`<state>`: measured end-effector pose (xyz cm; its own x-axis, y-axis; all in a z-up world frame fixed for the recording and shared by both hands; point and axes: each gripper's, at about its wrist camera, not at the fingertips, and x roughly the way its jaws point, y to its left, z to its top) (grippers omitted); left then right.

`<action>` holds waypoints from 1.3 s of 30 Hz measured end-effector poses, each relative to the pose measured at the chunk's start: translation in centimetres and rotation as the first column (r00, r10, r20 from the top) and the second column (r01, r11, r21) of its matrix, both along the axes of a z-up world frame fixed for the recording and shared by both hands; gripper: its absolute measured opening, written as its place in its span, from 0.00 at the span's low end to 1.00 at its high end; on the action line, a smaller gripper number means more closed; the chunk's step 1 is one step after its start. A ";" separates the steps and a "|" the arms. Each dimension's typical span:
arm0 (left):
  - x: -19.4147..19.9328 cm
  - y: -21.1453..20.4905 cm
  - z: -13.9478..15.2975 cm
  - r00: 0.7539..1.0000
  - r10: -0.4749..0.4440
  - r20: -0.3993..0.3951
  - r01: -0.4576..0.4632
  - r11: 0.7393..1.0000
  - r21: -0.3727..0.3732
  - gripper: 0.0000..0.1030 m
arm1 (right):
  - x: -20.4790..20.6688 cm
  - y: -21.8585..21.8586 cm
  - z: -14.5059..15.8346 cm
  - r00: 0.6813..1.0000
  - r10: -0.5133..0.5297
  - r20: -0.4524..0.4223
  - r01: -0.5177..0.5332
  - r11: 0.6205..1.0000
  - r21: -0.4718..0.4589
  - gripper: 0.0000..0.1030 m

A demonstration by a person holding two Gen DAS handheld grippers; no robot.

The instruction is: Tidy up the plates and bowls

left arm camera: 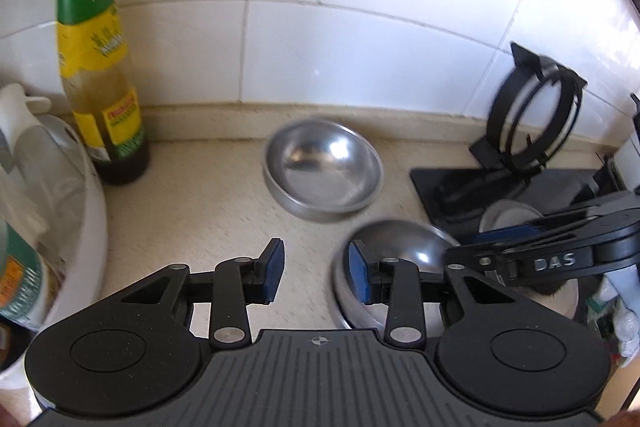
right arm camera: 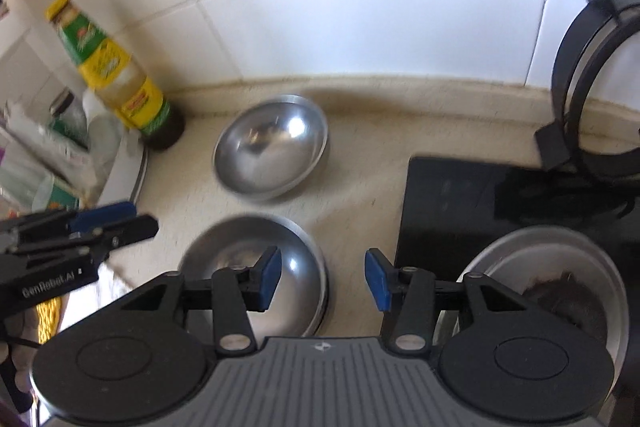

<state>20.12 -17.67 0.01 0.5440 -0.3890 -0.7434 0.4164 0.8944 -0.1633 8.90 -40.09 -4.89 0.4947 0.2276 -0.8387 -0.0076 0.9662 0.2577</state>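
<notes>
Bowls are the business at hand: the nearer round stainless-steel bowl (right arm camera: 256,267) sits on the beige speckled worktop (right arm camera: 360,195) right under the right tongs (right arm camera: 323,281), whose blue pads stand apart with nothing between them, the left pad over the bowl's hollow and the right pad over bare worktop beyond its rim. That seems the rim to take, so I would lower until one pad is inside the wall and the other outside, then close squarely; the polished steel looks slippery, so a shallow bite may skid. Just right of these tongs a third steel dish (right arm camera: 560,267) with a dark smear rests on the black rack tray (right arm camera: 440,195). The left tongs (left arm camera: 316,277) hang released and empty, their right pad over the same bowl's edge; best kept clear. Farther ahead of both tongs lies the second steel bowl (right arm camera: 272,147), near the tiled wall, with the yellow-and-green-labelled sauce bottle (right arm camera: 116,75) to its left and the upright black plate holder (right arm camera: 576,75) to its right.
</notes>
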 end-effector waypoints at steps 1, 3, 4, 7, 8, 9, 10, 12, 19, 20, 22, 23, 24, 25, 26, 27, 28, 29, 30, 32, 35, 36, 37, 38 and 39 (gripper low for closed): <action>0.2 0.1 0.1 1.000 0.007 0.004 -0.007 1.000 0.004 0.42 | 0.3 -0.1 0.0 1.000 -0.001 0.006 0.001 1.000 0.001 0.46; 0.6 0.2 0.3 1.000 0.018 0.007 -0.018 1.000 0.012 0.43 | 1.1 -0.3 0.1 1.000 -0.003 0.015 0.003 1.000 0.008 0.47; 0.9 0.2 0.3 1.000 0.022 0.010 -0.022 1.000 0.016 0.43 | 1.6 -0.2 0.1 1.000 -0.002 0.015 0.001 1.000 0.010 0.47; 1.6 0.0 0.5 0.999 0.034 0.017 -0.035 0.999 0.026 0.44 | 3.1 0.0 0.0 1.000 0.003 0.022 -0.003 1.000 0.006 0.47; 2.0 0.0 0.4 0.999 0.041 0.020 -0.041 0.999 0.032 0.45 | 3.7 0.0 -0.2 1.000 0.003 0.021 -0.004 1.000 0.008 0.47; 2.3 -0.1 0.4 0.999 0.048 0.020 -0.049 0.998 0.038 0.45 | 4.3 0.2 -0.4 1.000 0.006 0.020 -0.006 1.000 0.009 0.47; 2.8 -0.1 0.3 0.998 0.055 0.017 -0.055 0.998 0.042 0.45 | 4.9 0.3 -0.6 1.000 0.010 0.018 -0.010 1.000 0.008 0.47; 3.7 -0.3 0.1 0.997 0.076 0.017 -0.077 0.996 0.054 0.49 | 5.9 0.7 -1.1 1.000 0.016 0.012 -0.016 1.000 0.000 0.47; 6.8 -1.7 -0.9 0.995 0.100 0.003 -0.099 0.990 0.100 0.61 | 9.0 1.3 -2.8 1.000 0.022 -0.012 -0.022 1.000 0.018 0.47; 7.3 -1.9 -1.1 0.995 0.104 -0.002 -0.103 0.989 0.104 0.64 | 9.4 1.4 -3.1 1.000 0.021 -0.015 -0.021 1.000 0.019 0.47; 8.1 -2.2 -1.5 0.994 0.111 -0.005 -0.109 0.988 0.107 0.66 | 10.1 1.7 -3.7 0.999 0.028 -0.024 -0.028 1.000 0.008 0.47; 8.5 -2.5 -1.8 0.994 0.111 -0.005 -0.110 0.987 0.115 0.67 | 10.3 1.8 -4.0 0.999 0.031 -0.030 -0.031 1.000 0.005 0.47; 8.8 -2.8 -2.1 0.994 0.108 -0.006 -0.106 0.987 0.123 0.67 | 10.6 2.0 -4.4 0.999 0.033 -0.036 -0.033 0.999 0.005 0.47; 9.1 -3.0 -2.4 0.994 0.107 -0.010 -0.105 0.985 0.134 0.66 | 10.8 2.1 -4.7 0.998 0.036 -0.043 -0.036 0.999 0.005 0.46; 9.5 -3.3 -2.9 0.994 0.112 -0.014 -0.109 0.983 0.145 0.64 | 11.0 2.1 -5.1 0.998 0.036 -0.052 -0.036 0.999 0.005 0.46; 9.8 -3.4 -3.3 0.993 0.117 -0.022 -0.112 0.982 0.151 0.61 | 11.1 2.1 -5.3 0.998 0.037 -0.058 -0.037 0.999 0.008 0.44; 10.1 -3.5 -3.6 0.993 0.116 -0.032 -0.110 0.982 0.154 0.60 | 11.1 2.1 -5.5 0.997 0.042 -0.064 -0.041 0.999 0.011 0.42; 10.3 -3.6 -4.0 0.992 0.120 -0.042 -0.112 0.982 0.155 0.59 | 11.2 2.2 -5.8 0.997 0.046 -0.069 -0.046 0.999 0.013 0.40; 10.5 -3.6 -4.3 0.991 0.121 -0.048 -0.112 0.981 0.155 0.58 | 11.3 2.3 -5.9 0.996 0.051 -0.072 -0.050 0.999 0.013 0.39; 10.6 -3.7 -4.8 0.992 0.116 -0.052 -0.106 0.981 0.160 0.56 | 11.4 2.6 -6.2 0.995 0.068 -0.077 -0.068 0.998 0.011 0.35; 10.8 -3.8 -5.2 0.992 0.112 -0.054 -0.102 0.981 0.163 0.50 | 11.6 3.1 -6.7 0.993 0.084 -0.088 -0.084 0.996 0.006 0.31; 10.9 -3.9 -5.3 0.992 0.111 -0.053 -0.101 0.981 0.166 0.48 | 11.6 3.2 -6.8 0.992 0.086 -0.090 -0.087 0.996 -0.001 0.28; 10.9 -4.1 -5.5 0.993 0.111 -0.049 -0.101 0.980 0.173 0.47 | 11.7 3.2 -7.0 0.992 0.089 -0.093 -0.090 0.996 -0.004 0.28; 11.0 -4.2 -5.6 0.993 0.108 -0.046 -0.098 0.979 0.179 0.43 | 11.7 3.3 -7.1 0.992 0.090 -0.092 -0.090 0.996 0.002 0.27; 11.0 -4.4 -5.8 0.994 0.104 -0.045 -0.094 0.978 0.187 0.40 | 11.8 3.3 -7.2 0.992 0.093 -0.090 -0.092 0.996 0.009 0.27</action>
